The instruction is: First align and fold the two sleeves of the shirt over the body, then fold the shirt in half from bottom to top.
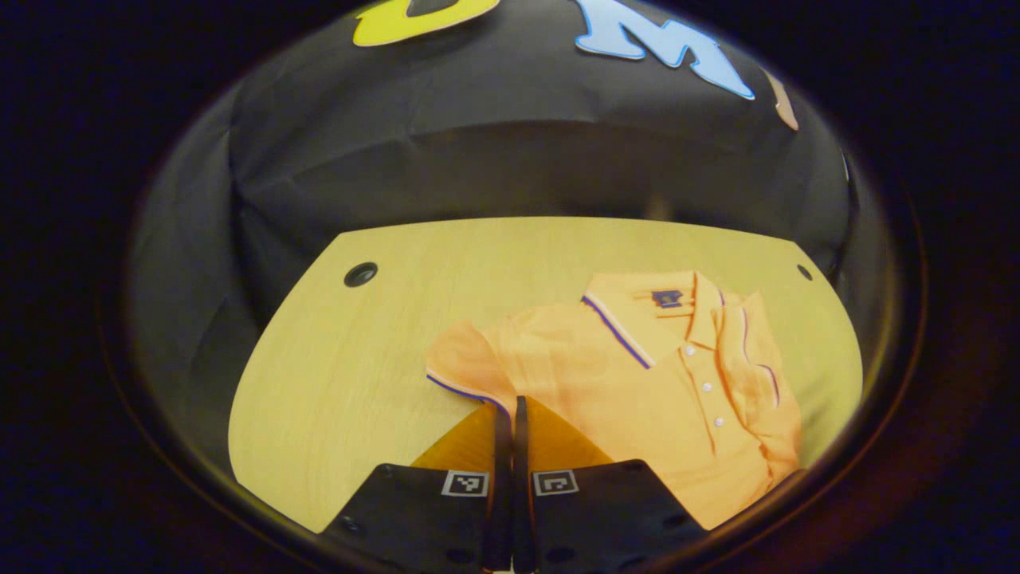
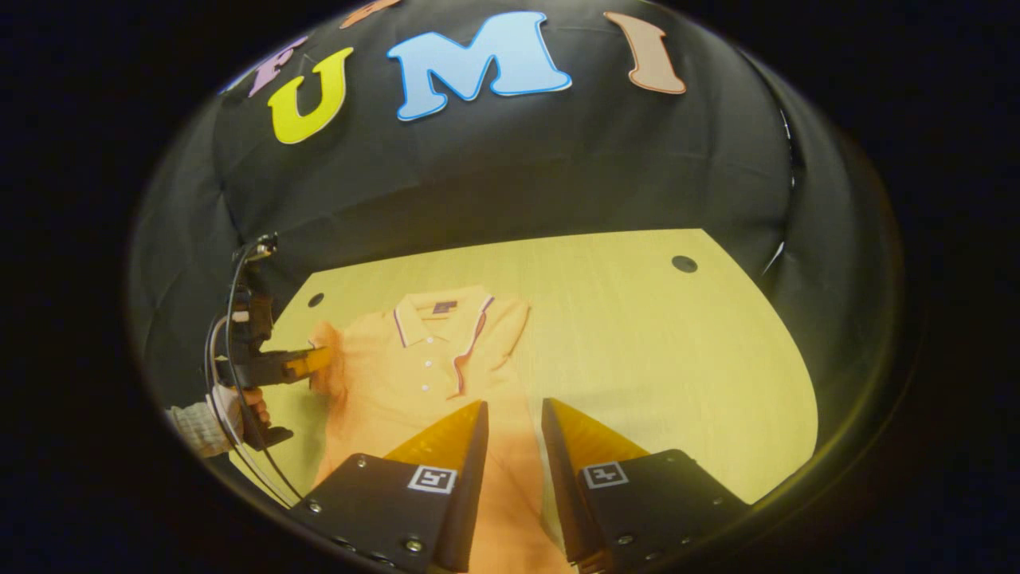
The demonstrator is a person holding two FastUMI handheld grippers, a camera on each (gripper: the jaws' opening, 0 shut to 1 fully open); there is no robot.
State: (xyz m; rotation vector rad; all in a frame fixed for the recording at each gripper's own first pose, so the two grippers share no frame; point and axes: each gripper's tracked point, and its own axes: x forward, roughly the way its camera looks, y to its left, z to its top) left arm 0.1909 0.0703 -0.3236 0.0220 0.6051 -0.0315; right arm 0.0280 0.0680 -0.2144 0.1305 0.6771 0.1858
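Observation:
An orange polo shirt (image 1: pixel 621 399) lies face up on the wooden table (image 1: pixel 351 375), collar towards the far wall. One sleeve (image 1: pixel 757 359) lies folded over the body, its striped cuff beside the buttons. The other sleeve (image 1: pixel 458 359) still spreads out sideways. My left gripper (image 1: pixel 510 405) is shut on the striped cuff of that sleeve. In the right gripper view the left gripper (image 2: pixel 315 363) pinches the sleeve (image 2: pixel 325 351) at the shirt's (image 2: pixel 398 375) left edge. My right gripper (image 2: pixel 514 406) stands open above the shirt's lower part, nothing between its fingers.
The table (image 2: pixel 637 343) has round cable holes (image 1: pixel 360 274) (image 2: pixel 684 263) near its far corners. Black cloth walls close in behind and beside it. A person's hand and checked sleeve (image 2: pixel 199 426) hold the left gripper, with cables trailing from it.

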